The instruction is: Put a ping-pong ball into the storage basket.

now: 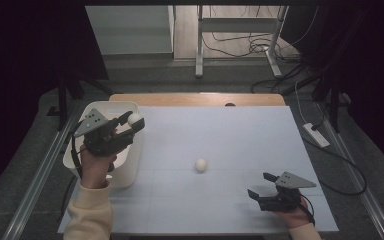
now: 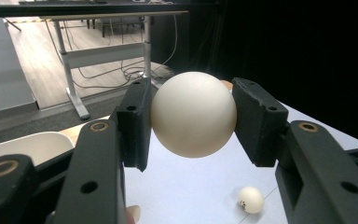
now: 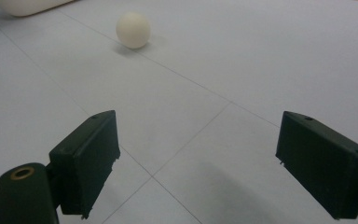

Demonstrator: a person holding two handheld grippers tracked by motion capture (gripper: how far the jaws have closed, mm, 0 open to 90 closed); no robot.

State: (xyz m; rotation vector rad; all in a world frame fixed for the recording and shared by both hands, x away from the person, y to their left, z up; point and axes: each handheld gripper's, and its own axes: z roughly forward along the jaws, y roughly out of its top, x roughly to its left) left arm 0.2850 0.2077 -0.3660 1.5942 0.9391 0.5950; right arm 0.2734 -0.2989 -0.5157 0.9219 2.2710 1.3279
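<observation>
My left gripper (image 1: 132, 122) (image 2: 193, 116) is shut on a white ball (image 1: 134, 119) (image 2: 194, 114), held in the air over the right edge of a white bin (image 1: 126, 172) (image 2: 23, 144) at the table's left. A second white ball (image 1: 201, 164) (image 2: 251, 199) (image 3: 133, 29) lies loose on the white table sheet (image 1: 220, 135) near the middle. Close to the front right edge, my right gripper (image 1: 261, 185) (image 3: 212, 161) rests low over the sheet, open, nothing between its pads. It points left toward the loose ball, a short way off.
The bin's corner (image 3: 25, 6) shows beyond the loose ball in the right gripper view. A wooden strip (image 1: 197, 99) borders the table's far edge. Behind it stands a desk frame (image 1: 237, 30) with cables (image 1: 260, 47) on the floor. A white power strip (image 1: 316, 134) lies off the right edge.
</observation>
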